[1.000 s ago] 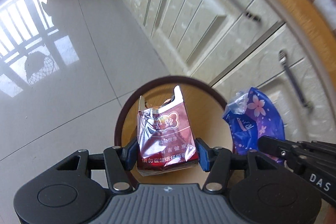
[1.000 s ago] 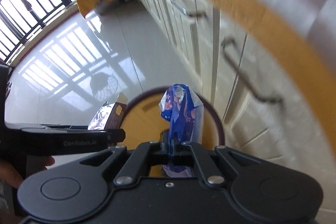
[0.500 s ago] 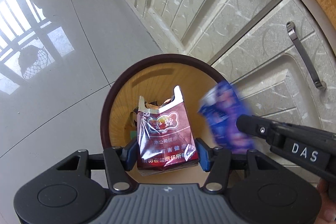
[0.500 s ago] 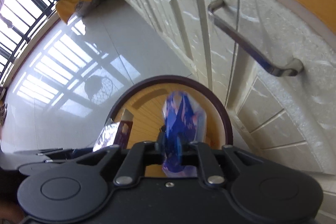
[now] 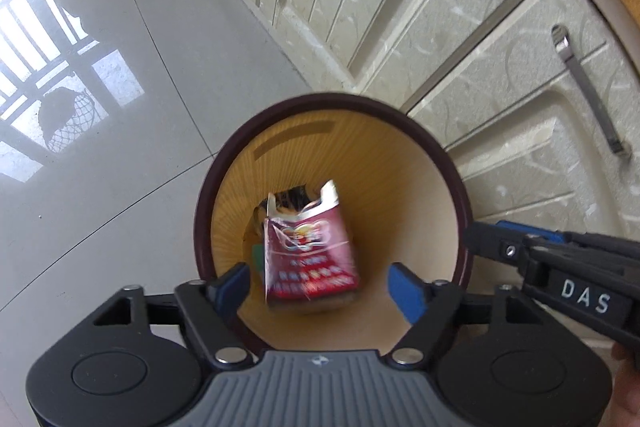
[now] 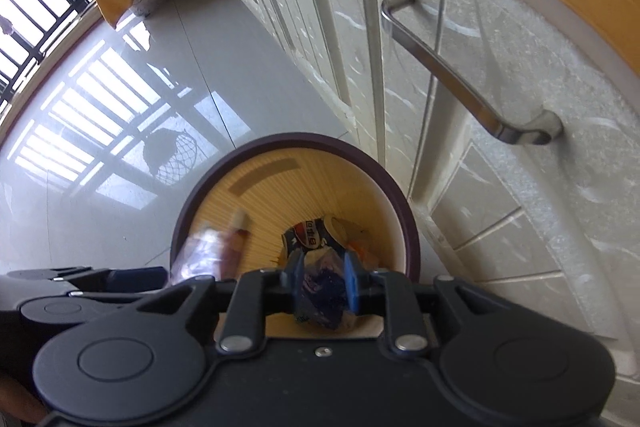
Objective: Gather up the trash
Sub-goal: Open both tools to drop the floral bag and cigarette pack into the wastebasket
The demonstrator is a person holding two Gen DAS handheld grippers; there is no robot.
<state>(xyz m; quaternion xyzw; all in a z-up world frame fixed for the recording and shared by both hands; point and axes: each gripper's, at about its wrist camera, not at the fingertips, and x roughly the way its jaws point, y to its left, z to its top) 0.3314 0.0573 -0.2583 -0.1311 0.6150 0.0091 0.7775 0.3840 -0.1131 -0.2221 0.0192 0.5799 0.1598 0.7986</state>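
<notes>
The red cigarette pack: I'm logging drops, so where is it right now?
Left wrist view: the red cigarette pack is blurred inside the bin, between the open left tongs, touching neither pad.

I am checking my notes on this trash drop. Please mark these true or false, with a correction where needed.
1. The left claw is open. True.
2. The red pack is clamped between its fingers. False: it is loose, blurred, over the bin.
3. The bin stands beside the cabinet. True.
4. The right claw is shut tight on nothing. False: a blue wrapper shows between its slightly parted fingers.
</notes>
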